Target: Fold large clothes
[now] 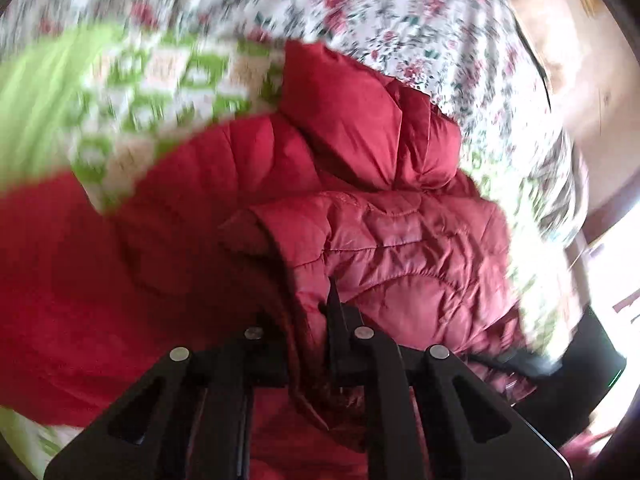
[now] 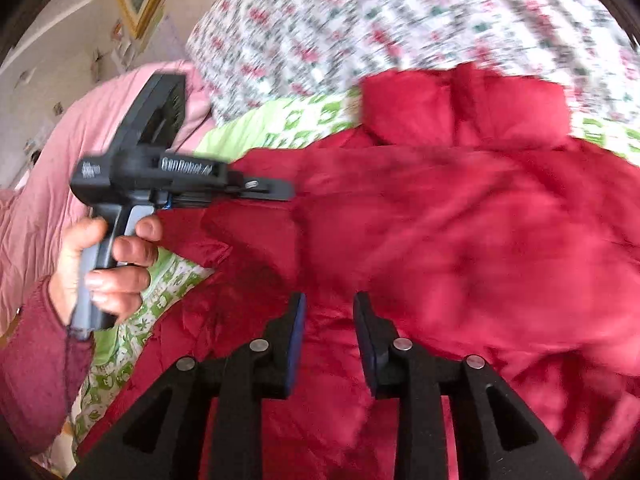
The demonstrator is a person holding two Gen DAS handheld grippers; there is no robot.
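A bed (image 2: 360, 12) is seen covered by a floral sheet (image 1: 420, 20), on which a green patterned cloth (image 2: 280, 120) and a red quilted jacket (image 2: 460, 220) are spread ahead of the jaws.

A red quilted jacket (image 2: 460, 220) is seen spread over a green-patterned sheet (image 2: 132, 344), with a floral cover (image 2: 360, 28) behind it and a pink blanket (image 2: 48, 168) at the left. The right gripper (image 2: 329, 332) is held low over the jacket with its jaws parted and nothing between them (the picture is blurred). The left gripper (image 2: 290, 191) is seen side-on at the jacket's left edge, its handle gripped by a hand (image 2: 108, 268) in a dark red sleeve (image 2: 36, 368); whether its tips pinch cloth cannot be told here.
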